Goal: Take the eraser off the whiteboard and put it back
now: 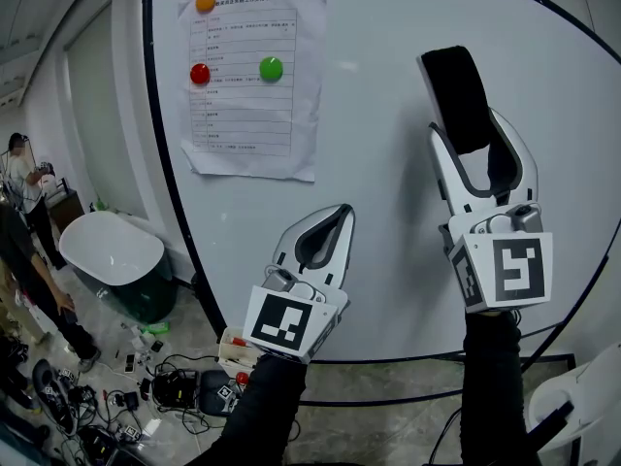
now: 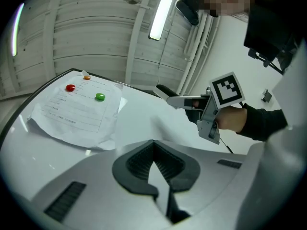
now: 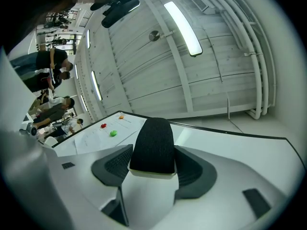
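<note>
The black eraser [image 1: 457,95] with a pale base stands between the jaws of my right gripper [image 1: 473,158], which is shut on its sides in front of the whiteboard [image 1: 378,144]. In the right gripper view the eraser [image 3: 153,145] fills the gap between the dark pads. The left gripper view shows the eraser [image 2: 164,90] close to the board surface; whether it touches is unclear. My left gripper [image 1: 325,238] hangs lower and to the left of it, shut and empty, its pads [image 2: 144,164] meeting at the tips.
A printed sheet [image 1: 250,76] is pinned at the board's upper left by an orange magnet [image 1: 205,1], a red magnet [image 1: 200,73] and a green magnet [image 1: 271,67]. Below the board are cables and gear [image 1: 146,386] on the floor. People stand at far left [image 1: 24,221].
</note>
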Demonstrator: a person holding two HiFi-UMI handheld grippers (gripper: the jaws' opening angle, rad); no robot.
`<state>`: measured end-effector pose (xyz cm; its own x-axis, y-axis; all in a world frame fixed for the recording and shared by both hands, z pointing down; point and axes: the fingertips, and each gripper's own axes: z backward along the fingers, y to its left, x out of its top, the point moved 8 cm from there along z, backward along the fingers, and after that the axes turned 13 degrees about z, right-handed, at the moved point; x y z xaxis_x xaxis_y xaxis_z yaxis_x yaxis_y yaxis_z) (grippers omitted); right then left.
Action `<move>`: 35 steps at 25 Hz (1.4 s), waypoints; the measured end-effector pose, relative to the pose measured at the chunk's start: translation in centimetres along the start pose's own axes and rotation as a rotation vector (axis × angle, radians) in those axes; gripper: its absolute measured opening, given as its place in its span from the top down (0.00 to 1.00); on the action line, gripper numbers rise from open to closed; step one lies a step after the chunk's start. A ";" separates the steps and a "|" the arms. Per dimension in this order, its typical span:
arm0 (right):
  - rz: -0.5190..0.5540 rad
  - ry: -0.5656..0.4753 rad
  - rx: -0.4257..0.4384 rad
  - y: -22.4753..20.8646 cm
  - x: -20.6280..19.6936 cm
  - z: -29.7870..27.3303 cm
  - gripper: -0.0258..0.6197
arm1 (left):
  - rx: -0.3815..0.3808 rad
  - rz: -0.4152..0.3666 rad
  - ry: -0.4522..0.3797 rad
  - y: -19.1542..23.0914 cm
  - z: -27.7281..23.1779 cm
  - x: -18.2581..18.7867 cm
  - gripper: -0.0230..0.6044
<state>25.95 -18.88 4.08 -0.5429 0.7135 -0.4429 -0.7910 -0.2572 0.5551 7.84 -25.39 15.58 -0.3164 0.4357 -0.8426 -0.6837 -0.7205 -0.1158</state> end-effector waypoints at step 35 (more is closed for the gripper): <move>-0.075 0.020 0.026 1.3 -1.4 0.8 0.53 | 0.125 -0.040 0.017 0.9 1.3 -0.6 0.95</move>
<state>25.92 -19.74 6.00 -0.4876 0.7173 -0.4977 -0.8224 -0.1859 0.5378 6.57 -25.60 16.63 -0.2769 0.4525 -0.8477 -0.7727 -0.6293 -0.0835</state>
